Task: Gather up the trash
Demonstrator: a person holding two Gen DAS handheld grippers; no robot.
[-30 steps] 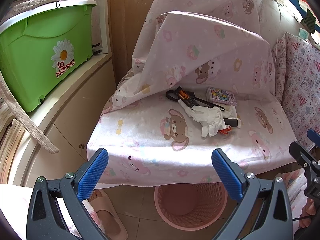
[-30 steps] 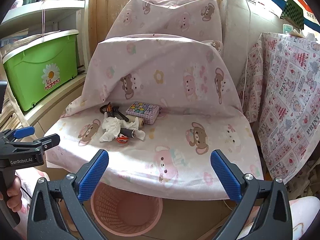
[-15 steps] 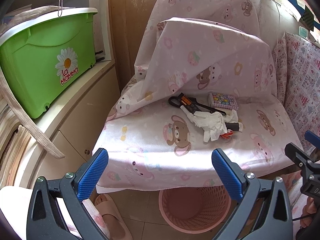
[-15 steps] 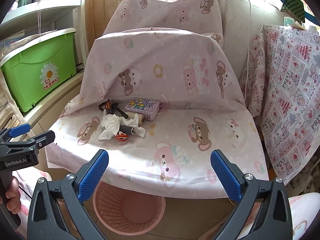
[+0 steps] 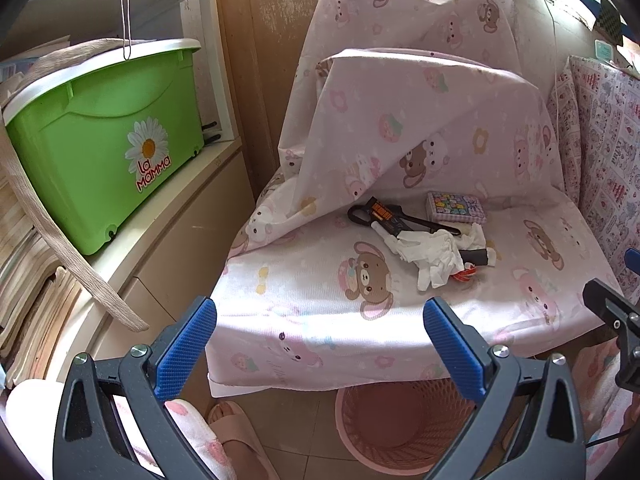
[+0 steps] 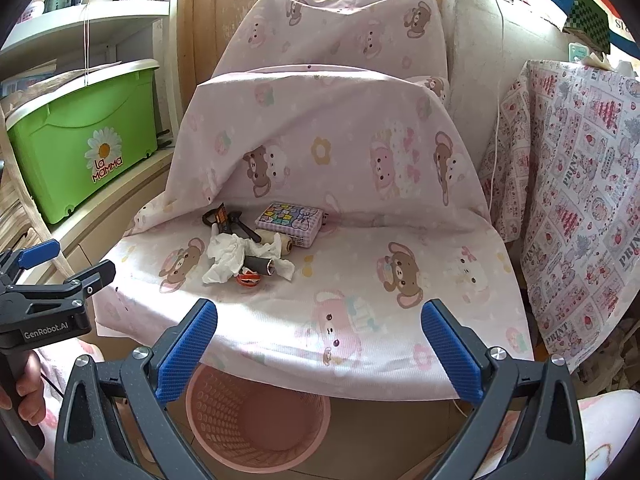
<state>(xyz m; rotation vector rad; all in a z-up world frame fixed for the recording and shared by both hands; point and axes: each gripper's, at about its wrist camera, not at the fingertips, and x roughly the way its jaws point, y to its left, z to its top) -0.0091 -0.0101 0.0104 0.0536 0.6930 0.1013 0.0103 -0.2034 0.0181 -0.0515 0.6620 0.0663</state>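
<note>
We have collected nothing yet: the crumpled tissue [image 6: 226, 258] lies among clutter on the cloth-covered seat [image 6: 360, 288], and the pink wastebasket [image 6: 256, 420] below looks empty. Both our left gripper [image 5: 320, 340] and right gripper [image 6: 318, 340] hover with jaws spread, holding nothing.

Both cameras sit low, out in front of the pink bear sheet [image 5: 304, 292], and look forward over its front edge. The left one looks from the left side, near the green box [image 5: 100, 140]. The right one looks from the right. Both see the little pile of white tissue [image 6: 226, 258] and the pink basket [image 6: 256, 420] below.
</note>
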